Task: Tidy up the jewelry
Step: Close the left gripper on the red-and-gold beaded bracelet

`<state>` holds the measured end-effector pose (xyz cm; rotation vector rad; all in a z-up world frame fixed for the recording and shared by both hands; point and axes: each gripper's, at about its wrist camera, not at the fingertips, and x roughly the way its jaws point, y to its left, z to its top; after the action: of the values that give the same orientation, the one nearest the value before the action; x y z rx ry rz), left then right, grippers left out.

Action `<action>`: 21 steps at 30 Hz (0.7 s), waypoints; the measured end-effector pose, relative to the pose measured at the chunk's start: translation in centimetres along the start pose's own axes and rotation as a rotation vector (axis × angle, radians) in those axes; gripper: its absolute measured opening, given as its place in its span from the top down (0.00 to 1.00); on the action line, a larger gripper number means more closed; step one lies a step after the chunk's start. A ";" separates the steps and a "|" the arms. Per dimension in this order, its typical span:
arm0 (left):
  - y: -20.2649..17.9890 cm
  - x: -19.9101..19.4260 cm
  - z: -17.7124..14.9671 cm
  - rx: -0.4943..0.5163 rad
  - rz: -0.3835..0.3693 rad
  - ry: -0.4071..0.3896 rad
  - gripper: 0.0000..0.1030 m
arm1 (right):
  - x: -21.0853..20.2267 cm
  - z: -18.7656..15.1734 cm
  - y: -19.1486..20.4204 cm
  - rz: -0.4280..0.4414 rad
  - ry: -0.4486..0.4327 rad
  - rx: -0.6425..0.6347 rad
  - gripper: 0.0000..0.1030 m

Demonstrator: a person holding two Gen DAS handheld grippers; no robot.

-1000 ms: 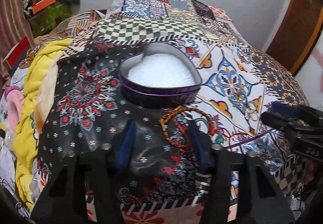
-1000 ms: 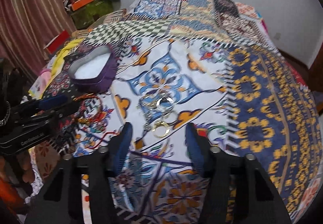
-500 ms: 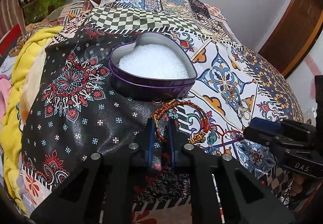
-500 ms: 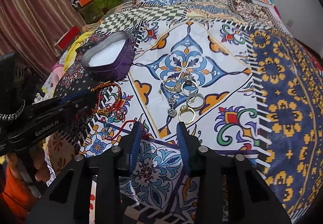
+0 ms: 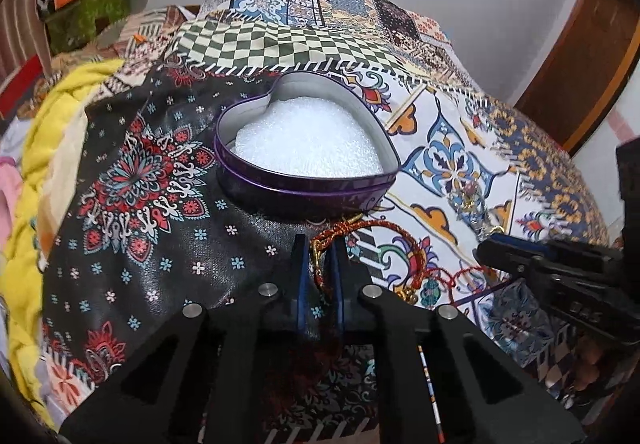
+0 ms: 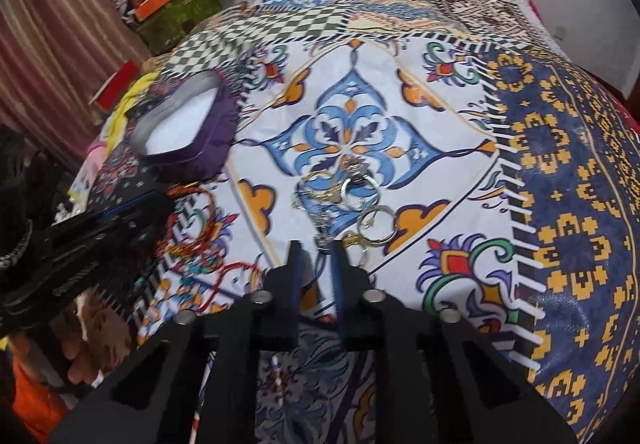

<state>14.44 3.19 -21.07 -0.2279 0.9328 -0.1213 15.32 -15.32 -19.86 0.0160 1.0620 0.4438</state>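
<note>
Though braided, bracelet (image 5: 340, 234) in L tool (image 5: 319, 256)

We wear an orange sleeve (image 6: 30, 400) and carry two matte-black plastic grippers (image 5: 320, 260) with blue-lined fingers (image 6: 339, 276) and silver screws (image 5: 268, 289).

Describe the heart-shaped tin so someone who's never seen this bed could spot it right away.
On the patchwork bedspread, look at the black floral patch beside the yellow blanket. There sits the purple heart-shaped tin, open, with white foam inside. It is the only container; its neighbours are a red-and-gold cord bracelet and loose metal rings.
</note>
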 end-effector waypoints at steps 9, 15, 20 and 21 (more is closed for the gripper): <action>0.5 0.1 0.0 -0.036 -0.039 -0.004 0.90 | -0.1 0.2 1.0 -0.056 -0.005 -0.015 0.89; 0.0 0.0 -0.3 -0.018 -0.018 -0.022 0.92 | 0.3 0.6 1.0 -0.076 -0.006 -0.019 0.87; -0.2 0.0 -0.5 0.002 0.001 -0.033 0.92 | 0.8 1.0 1.2 -0.099 -0.019 -0.023 0.87; -0.2 0.1 -0.5 0.005 0.002 -0.034 0.92 | 0.9 1.1 1.2 -0.103 -0.024 -0.027 0.87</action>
<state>14.06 2.91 -21.35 -0.2240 0.8990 -0.1172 16.14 -13.67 -19.78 -0.0573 1.0283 0.3635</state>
